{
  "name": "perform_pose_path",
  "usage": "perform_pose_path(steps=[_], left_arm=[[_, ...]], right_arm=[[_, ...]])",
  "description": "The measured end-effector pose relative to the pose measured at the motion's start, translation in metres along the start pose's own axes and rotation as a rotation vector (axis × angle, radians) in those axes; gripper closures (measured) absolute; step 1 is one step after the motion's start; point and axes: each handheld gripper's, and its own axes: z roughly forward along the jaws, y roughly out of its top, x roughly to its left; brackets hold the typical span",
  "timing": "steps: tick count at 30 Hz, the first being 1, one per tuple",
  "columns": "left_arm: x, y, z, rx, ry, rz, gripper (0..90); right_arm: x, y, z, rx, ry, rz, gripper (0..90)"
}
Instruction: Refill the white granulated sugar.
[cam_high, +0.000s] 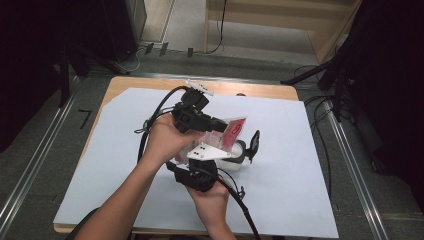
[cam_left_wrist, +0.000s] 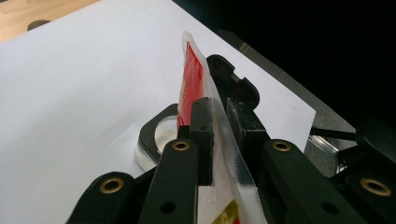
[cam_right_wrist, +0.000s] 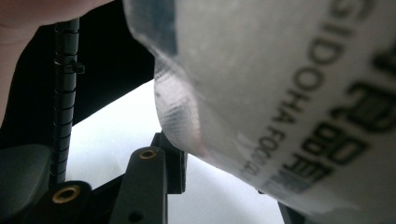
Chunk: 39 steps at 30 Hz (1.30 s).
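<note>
A clear packet (cam_high: 234, 131) with a red part and printed lettering hangs upright over the middle of the table. My left gripper (cam_high: 220, 125) comes in from the left and is shut on its clear sealed edge (cam_left_wrist: 224, 140). Under it sits a small clear container (cam_high: 239, 159) with a black rim (cam_left_wrist: 149, 135) and a black lid (cam_high: 255, 142) flipped up. My right gripper (cam_high: 225, 159) reaches up from below. In the right gripper view the packet (cam_right_wrist: 280, 93) hangs close in front, its lower corner between the parted jaws, one finger (cam_right_wrist: 149, 177) at its left.
A white sheet (cam_high: 300, 175) covers most of the wooden table (cam_high: 120, 85). Cables trail from both grippers toward the near edge. Dark stands and cables lie on the floor to the right and behind the table.
</note>
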Motion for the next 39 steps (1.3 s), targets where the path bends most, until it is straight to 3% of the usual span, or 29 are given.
perform_pose_path(steps=[17,26,39], left_arm=[[-0.0006,0.0015,0.0014,-0.003,-0.003,0.004,82.3],[0.0033,0.0026,0.0017,-0.005,-0.015,-0.011,83.0],[0.0019,0.0035,0.0019,0.004,-0.014,-0.011,83.0]], right_arm=[[-0.0004,-0.0002,-0.0011,-0.003,-0.01,-0.003,63.7],[0.0037,0.0009,0.0018,0.0,-0.051,-0.017,62.7],[0.0041,0.0013,0.0011,0.001,-0.052,-0.002,63.5]])
